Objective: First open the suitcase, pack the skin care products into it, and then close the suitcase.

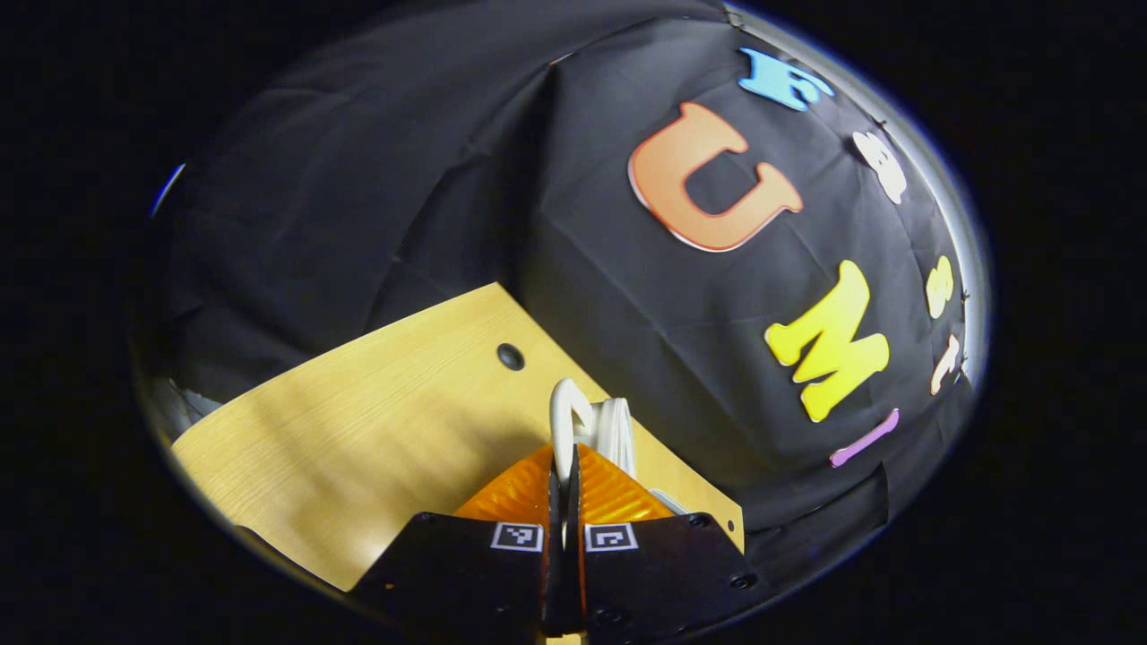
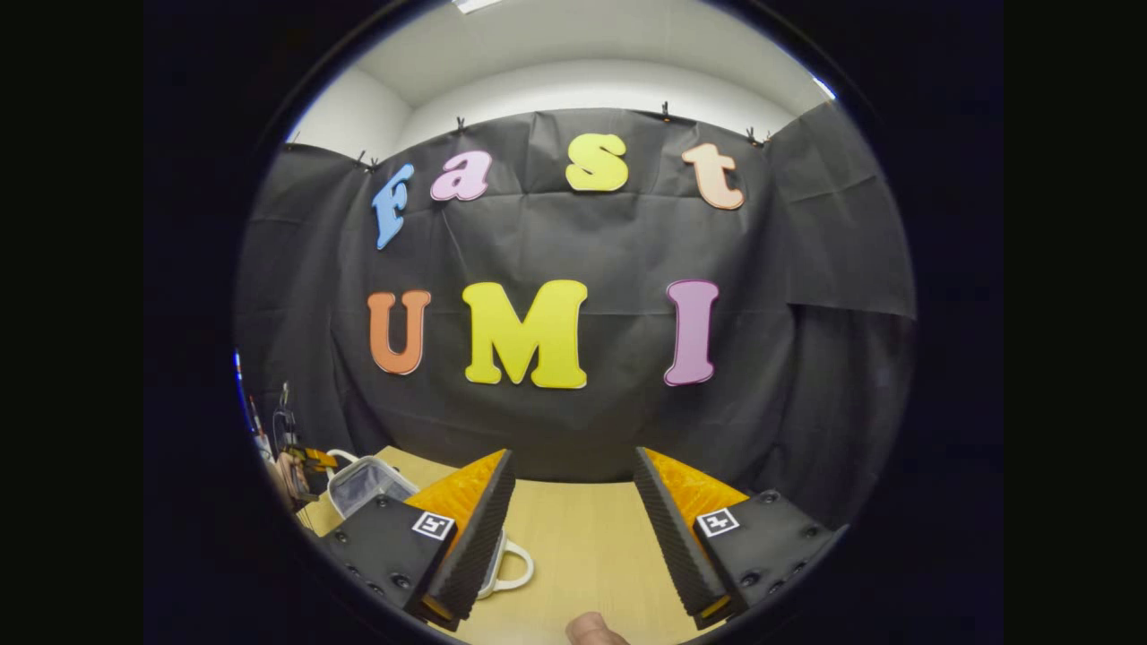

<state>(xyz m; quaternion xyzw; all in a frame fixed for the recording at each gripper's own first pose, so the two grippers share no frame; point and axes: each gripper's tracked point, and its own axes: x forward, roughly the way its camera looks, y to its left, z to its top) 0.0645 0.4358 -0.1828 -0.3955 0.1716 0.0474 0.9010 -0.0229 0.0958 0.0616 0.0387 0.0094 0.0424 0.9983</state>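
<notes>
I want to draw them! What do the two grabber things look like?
The left gripper and right gripper match: two wedge-shaped, ribbed fingers, each on a black block with screws and a small square black-and-white marker.

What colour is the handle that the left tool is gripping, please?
White: the looped handle shows best in the left gripper view, pinched between the left tool fingers.

Left hand-held gripper (image 1: 564, 488) and right hand-held gripper (image 2: 573, 502), black screwed mounts, square coded markers, ribbed wedge fingers
</notes>
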